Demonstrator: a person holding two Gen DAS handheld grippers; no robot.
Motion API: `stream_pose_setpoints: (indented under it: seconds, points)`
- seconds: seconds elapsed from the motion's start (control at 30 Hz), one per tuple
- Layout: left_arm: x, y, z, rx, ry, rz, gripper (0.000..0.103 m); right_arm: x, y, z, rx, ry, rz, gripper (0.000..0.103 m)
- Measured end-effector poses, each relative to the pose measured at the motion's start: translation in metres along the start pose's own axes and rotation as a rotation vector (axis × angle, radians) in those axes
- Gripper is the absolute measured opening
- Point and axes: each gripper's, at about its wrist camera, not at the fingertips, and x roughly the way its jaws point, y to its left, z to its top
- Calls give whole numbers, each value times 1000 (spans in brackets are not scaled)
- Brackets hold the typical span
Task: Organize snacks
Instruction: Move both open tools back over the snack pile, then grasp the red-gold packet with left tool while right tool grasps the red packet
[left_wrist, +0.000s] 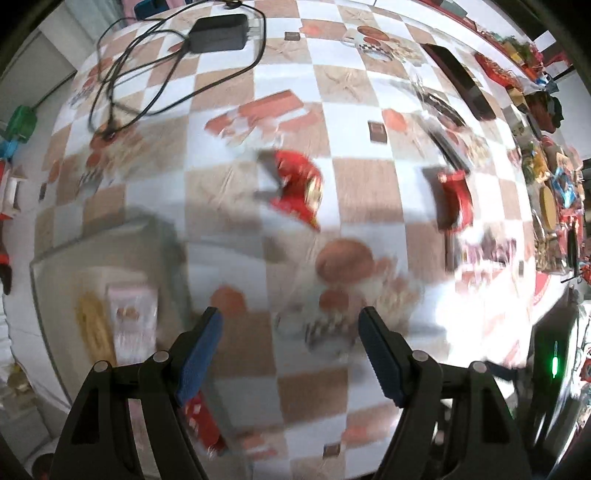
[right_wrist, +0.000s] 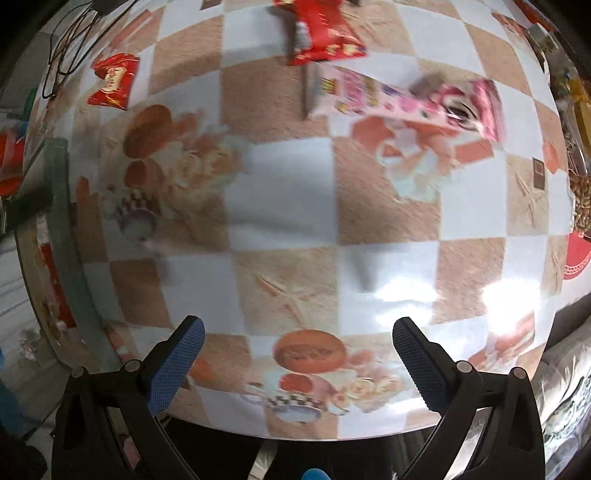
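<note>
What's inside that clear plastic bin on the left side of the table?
The clear plastic bin holds a pink snack packet and a yellow packet. Blur hides their labels and anything beneath them.

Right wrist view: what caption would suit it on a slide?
Open right gripper above a checkered tablecloth, with red snack packets and a pink box ahead.

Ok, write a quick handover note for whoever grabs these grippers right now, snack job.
Left gripper: open, empty, above the checked tablecloth.
Right gripper: open, empty, near the table's front edge.
Snacks: two red packets loose mid-table; a pink box beside the right-hand one; more snacks piled along the right edge.
Clear bin at left already holds a pink pack and a yellow one.
Done: those two, apparently. Left: the loose packets and the box; blur hides finer detail.
</note>
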Motion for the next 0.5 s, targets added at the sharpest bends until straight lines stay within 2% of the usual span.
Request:
stream_pose_setpoints:
  seconds: [0.1, 0.23, 0.5]
  points:
    - [10, -9, 22, 7, 1, 26, 79, -2, -18, -7, -1, -1, -4, 103]
    - [21, -17, 46, -3, 4, 44, 79, -18, -33, -2, -15, -55, -15, 103]
    - [40, -23, 74, -20, 15, 80, 79, -66, -36, 55, -55, -200, -42, 103]
